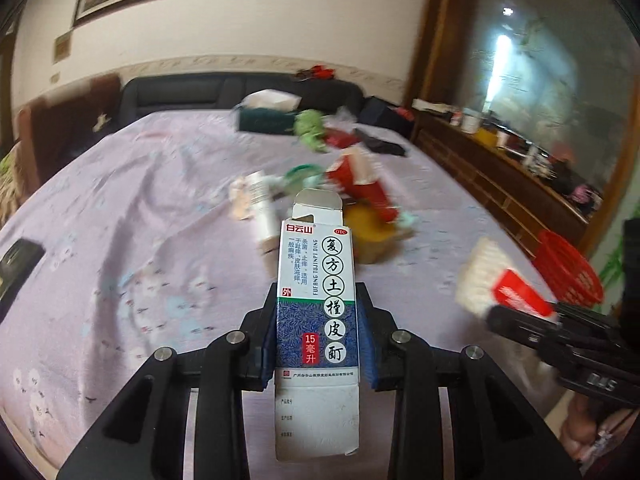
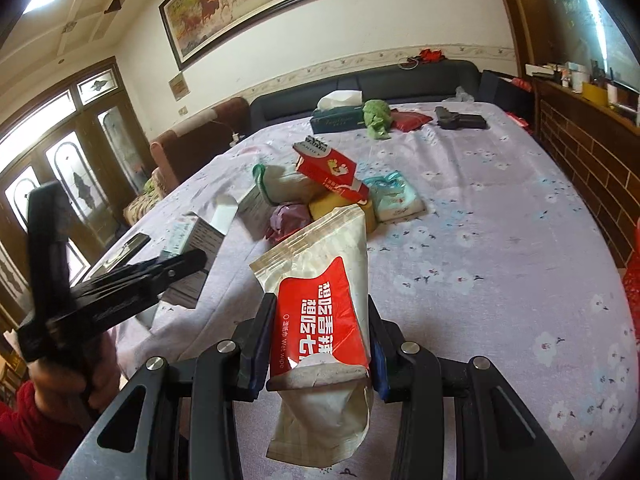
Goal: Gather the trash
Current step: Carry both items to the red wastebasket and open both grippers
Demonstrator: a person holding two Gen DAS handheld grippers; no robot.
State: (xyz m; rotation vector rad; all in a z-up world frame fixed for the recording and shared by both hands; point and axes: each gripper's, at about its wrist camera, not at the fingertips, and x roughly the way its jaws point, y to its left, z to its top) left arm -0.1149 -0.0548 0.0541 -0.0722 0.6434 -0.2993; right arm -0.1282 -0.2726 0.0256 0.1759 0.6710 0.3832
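Note:
My left gripper [image 1: 318,312] is shut on a tall blue-and-white medicine carton [image 1: 316,272] with its top flap open, held above the bed. The same carton [image 2: 200,236] and left gripper [image 2: 186,261] appear at the left of the right wrist view. My right gripper [image 2: 320,328] is shut on a white wet-wipe packet with a red label [image 2: 320,280]. In the left wrist view that packet [image 1: 488,276] and the right gripper [image 1: 520,316] sit at the right. A pile of trash lies mid-bed: a red box [image 2: 332,172], a yellow item [image 2: 332,204], a purple crumple [image 2: 288,220].
The bed carries a lilac floral sheet [image 2: 500,240]. A red mesh basket [image 1: 568,272] stands off its right side. A tissue box [image 2: 340,118], green wad [image 2: 376,116], red packet [image 2: 412,120] and black item [image 2: 460,120] lie near the headboard. A phone [image 2: 132,244] lies at the left edge.

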